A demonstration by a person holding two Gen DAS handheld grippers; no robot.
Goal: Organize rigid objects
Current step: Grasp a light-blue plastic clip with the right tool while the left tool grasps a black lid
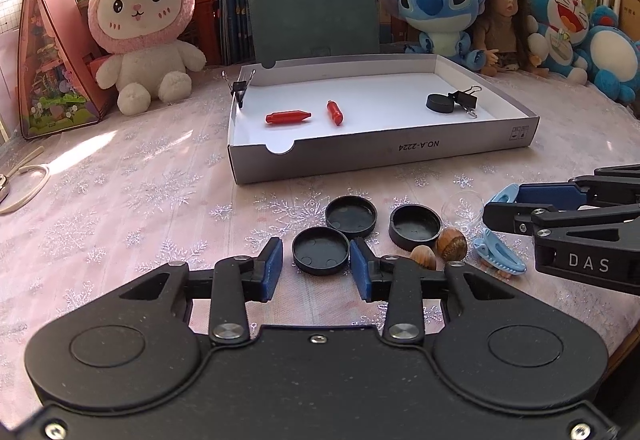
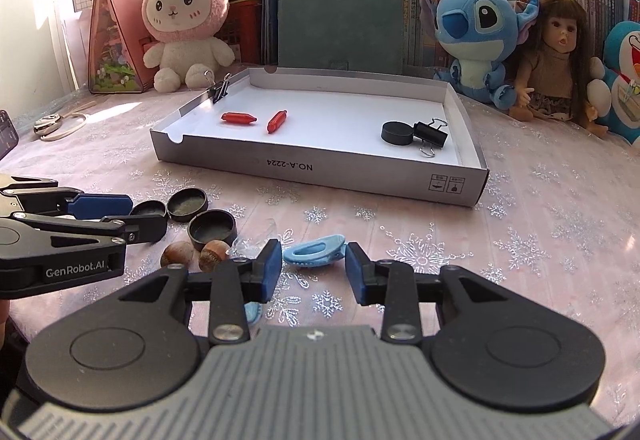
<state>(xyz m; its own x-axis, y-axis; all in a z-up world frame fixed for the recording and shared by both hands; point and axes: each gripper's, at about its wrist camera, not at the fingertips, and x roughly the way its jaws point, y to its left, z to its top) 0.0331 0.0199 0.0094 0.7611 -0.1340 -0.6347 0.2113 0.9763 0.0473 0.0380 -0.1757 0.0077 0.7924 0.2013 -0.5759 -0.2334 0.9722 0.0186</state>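
My left gripper (image 1: 317,254) is low over the tablecloth, its blue pads (image 1: 273,260) on either side of a black round cap (image 1: 320,255). The right pad is at the cap's rim and a small gap shows on the left, so the gripper is open. Two more black caps (image 1: 351,217) (image 1: 415,226) and two hazelnuts (image 1: 424,257) lie just beyond. My right gripper (image 2: 313,256) is open, and a pale blue hair clip (image 2: 316,250) lies on the cloth between its fingers without being pressed. A shallow white box tray (image 2: 320,168) behind holds two red capsules (image 2: 239,118), a black cap (image 2: 397,133) and a binder clip (image 2: 432,136).
Another binder clip (image 1: 240,86) is clamped on the tray's left wall. Plush toys, a doll (image 2: 556,56), a green case (image 1: 314,20) and books line the back. A pink house-shaped box (image 1: 52,60) and a corded item (image 1: 20,184) are at the left. A clear plastic piece (image 1: 460,208) lies beside the caps.
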